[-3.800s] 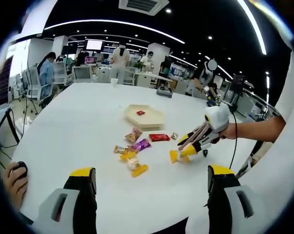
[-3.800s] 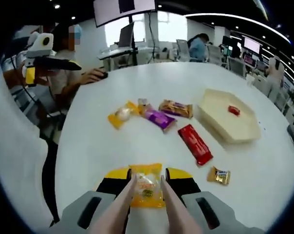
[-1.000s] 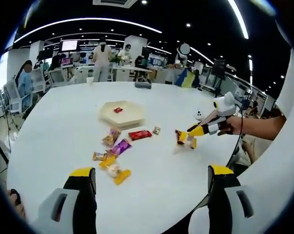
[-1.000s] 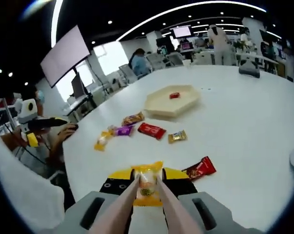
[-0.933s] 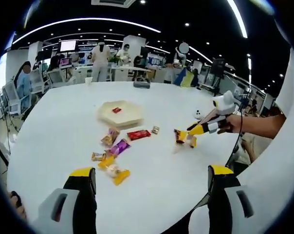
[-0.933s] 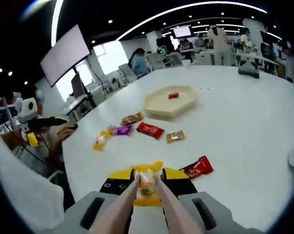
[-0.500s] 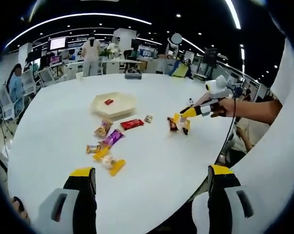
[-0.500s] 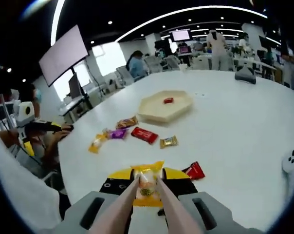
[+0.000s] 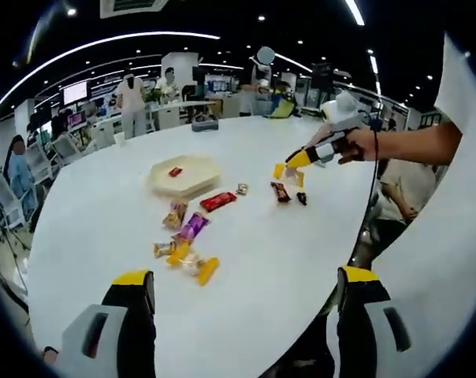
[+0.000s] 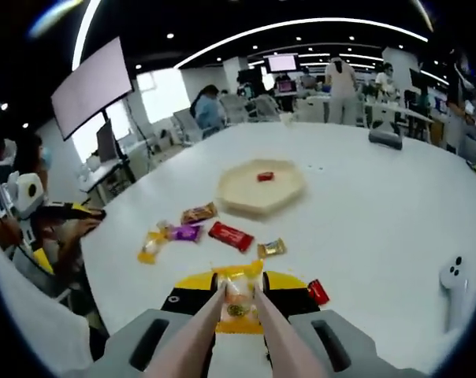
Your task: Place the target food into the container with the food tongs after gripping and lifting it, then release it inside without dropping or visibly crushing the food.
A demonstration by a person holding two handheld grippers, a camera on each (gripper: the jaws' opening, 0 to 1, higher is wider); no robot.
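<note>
My right gripper is shut on beige food tongs, and the tongs pinch a yellow snack packet above the white table. The beige hexagonal tray lies farther ahead with a small red sweet in it. In the left gripper view the right gripper hangs over the table's right side with the yellow packet at the tongs' tip, well to the right of the tray. My left gripper stands wide open, holding nothing, near the table's edge.
Loose snacks lie between me and the tray: a red bar, a small gold packet, a purple packet, a brown packet, a yellow packet. A dark red packet lies beside my right jaw. A white controller lies at right. People and desks stand behind.
My right gripper has risen and moved farther over the table, tongs still pinching the yellow packet. Both cameras have shifted. The left gripper has stayed open.
</note>
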